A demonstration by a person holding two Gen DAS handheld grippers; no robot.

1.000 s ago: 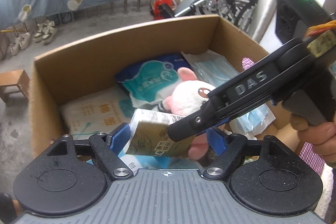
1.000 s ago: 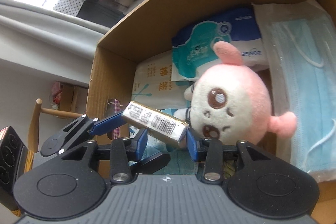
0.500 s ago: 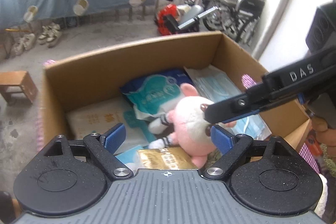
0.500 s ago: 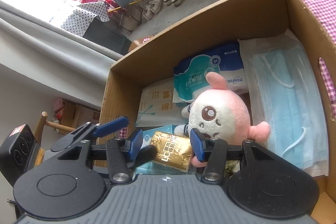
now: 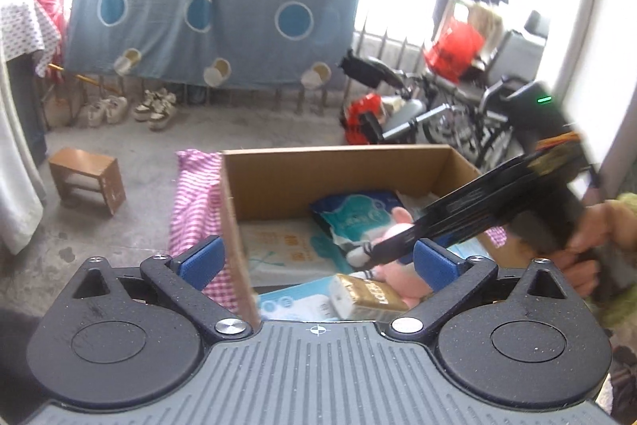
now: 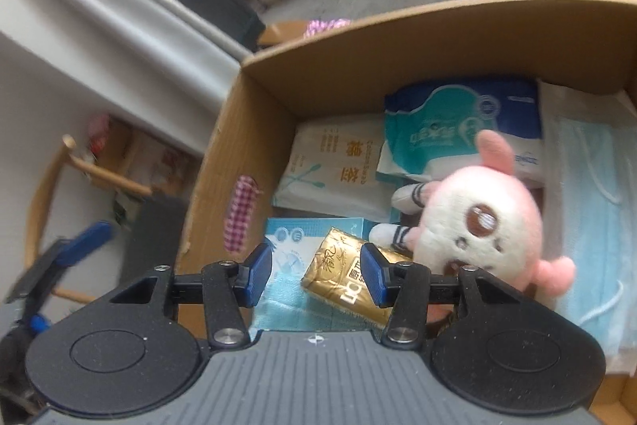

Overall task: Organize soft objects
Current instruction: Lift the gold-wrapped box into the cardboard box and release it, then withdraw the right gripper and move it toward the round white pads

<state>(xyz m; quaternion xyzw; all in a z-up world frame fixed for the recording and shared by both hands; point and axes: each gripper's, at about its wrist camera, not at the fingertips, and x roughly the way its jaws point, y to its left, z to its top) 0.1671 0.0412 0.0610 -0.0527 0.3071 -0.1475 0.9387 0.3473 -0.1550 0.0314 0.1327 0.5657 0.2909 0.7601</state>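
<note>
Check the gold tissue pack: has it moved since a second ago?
Yes. The gold tissue pack was held up between both grippers; now it lies in the cardboard box on the light blue packet, beside the pink plush toy.

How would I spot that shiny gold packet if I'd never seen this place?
Find the open cardboard box on the floor. At its near end, beside the pink plush toy, the gold tissue pack lies on a light blue packet. It is the only metallic gold item there.
</note>
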